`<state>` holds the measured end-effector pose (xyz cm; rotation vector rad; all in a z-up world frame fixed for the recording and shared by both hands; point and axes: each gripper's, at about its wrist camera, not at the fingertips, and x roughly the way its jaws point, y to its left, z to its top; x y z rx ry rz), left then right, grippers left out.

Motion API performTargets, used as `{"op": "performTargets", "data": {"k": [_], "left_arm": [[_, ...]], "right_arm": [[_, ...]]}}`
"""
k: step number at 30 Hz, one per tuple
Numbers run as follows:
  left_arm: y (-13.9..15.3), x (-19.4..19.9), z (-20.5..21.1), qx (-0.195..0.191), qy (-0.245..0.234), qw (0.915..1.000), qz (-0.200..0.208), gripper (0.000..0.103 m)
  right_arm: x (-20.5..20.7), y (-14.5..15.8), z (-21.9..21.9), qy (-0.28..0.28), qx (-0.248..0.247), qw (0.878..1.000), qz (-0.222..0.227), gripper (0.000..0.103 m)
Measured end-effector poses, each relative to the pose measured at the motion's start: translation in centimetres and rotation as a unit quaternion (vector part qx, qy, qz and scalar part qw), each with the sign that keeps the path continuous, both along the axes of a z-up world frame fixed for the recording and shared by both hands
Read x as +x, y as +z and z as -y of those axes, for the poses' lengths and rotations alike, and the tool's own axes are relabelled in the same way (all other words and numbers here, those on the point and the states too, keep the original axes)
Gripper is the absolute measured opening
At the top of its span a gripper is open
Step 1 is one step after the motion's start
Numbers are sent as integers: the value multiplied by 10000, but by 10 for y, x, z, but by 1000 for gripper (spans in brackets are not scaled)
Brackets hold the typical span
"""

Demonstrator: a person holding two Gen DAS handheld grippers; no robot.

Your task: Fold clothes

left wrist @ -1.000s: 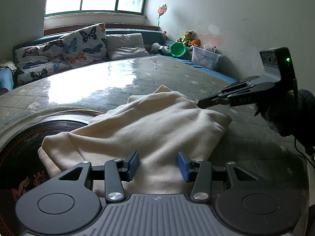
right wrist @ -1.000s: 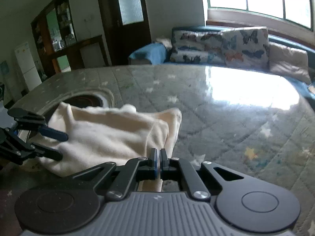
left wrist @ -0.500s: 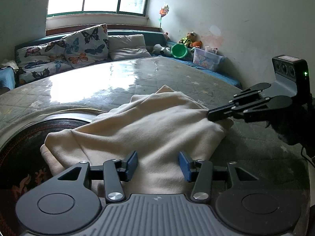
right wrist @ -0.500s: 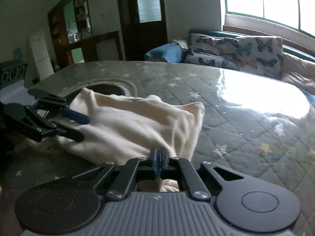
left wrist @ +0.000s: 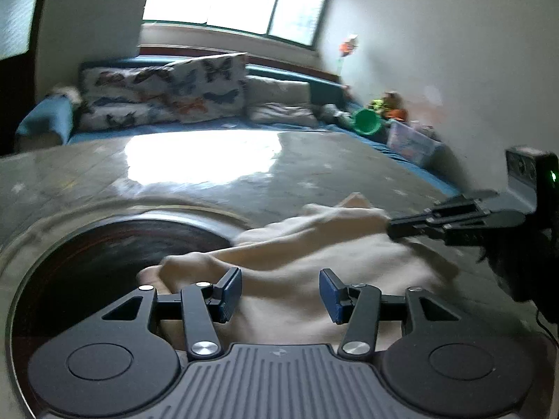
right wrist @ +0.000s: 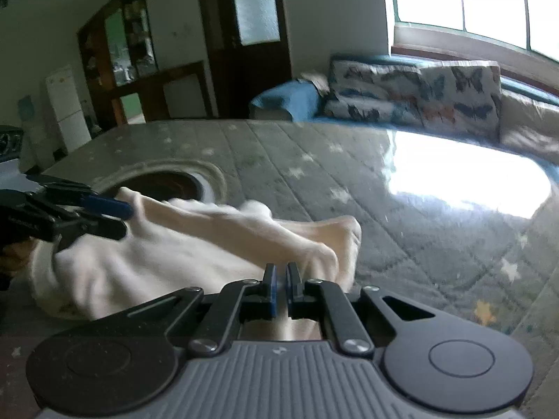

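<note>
We see a wide grey quilted tabletop (right wrist: 349, 181) with pale star marks and a glossy cover that throws back the window light; a round dark opening (left wrist: 115, 244) sits in it near its left side. Beyond the far edge runs a blue sofa (right wrist: 286, 99) carrying butterfly-print cushions (left wrist: 167, 90), and a green bowl (left wrist: 367, 121) lies at its right end.

The cream garment (left wrist: 307, 244) lies bunched on the tabletop at the near edge, its left end just beside, perhaps over, the dark opening, and its right corner pulled up into a ridge.

Our left hand-held gripper (left wrist: 280, 289) hovers over the garment's near part, released, its blue pads standing well apart with cloth below them and not pressed by them. Our right hand-held gripper (right wrist: 281, 288) is clenched almost fully, a thin slit showing between its pads; the garment's raised right corner runs straight up to the tips, but we cannot tell whether cloth is pinched between them.
</note>
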<state>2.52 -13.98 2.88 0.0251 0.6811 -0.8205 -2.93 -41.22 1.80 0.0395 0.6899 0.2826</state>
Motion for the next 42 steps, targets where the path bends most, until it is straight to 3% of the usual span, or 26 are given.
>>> {"op": "performTargets", "data": {"k": [5,7,10,12,14,18,22,28,29,32,37,40,42], "left_arm": [[-7,18,-16,-100,414,9989,-209,52],[-5,18,-23,-191,506,9982,-265,52],[2,8,-32,-149,672,9975,-139,53],[8,-2,-37,-90,831,9965,-68,56],[9,-9,-39,6,1064,9943,-84,68],[5,-17,-39,129,1331,9907,-254,71],[-1,-16,-34,115,1400,9888,-510,72],[-4,-14,-33,104,1550,9854,-698,70],[-4,-15,-33,102,1547,9854,-709,67],[-3,-16,-31,73,1523,9853,-766,53],[-4,-17,-25,-46,1466,9853,-876,31],[-2,-17,-22,-52,1471,9854,-852,24],[0,-18,-18,-5,1476,9858,-801,21]], "right_arm": [[-1,4,4,-67,35,10000,20,9],[-3,9,5,-116,-3,9999,98,28],[-3,10,11,-304,-73,9994,133,34],[-3,7,17,-420,-15,9991,72,39],[-4,4,21,-510,75,9987,17,44],[-4,-2,28,-604,358,9975,-91,51],[-4,-6,33,-651,717,9951,-192,51],[-4,-8,30,-681,683,9951,-214,48],[-4,-8,29,-667,668,9953,-220,48],[-4,-8,25,-619,672,9955,-234,34],[-4,-8,23,-636,697,9953,-223,31],[-5,-9,24,-654,794,9944,-223,30],[-5,-10,24,-639,874,9939,-222,19]]}}
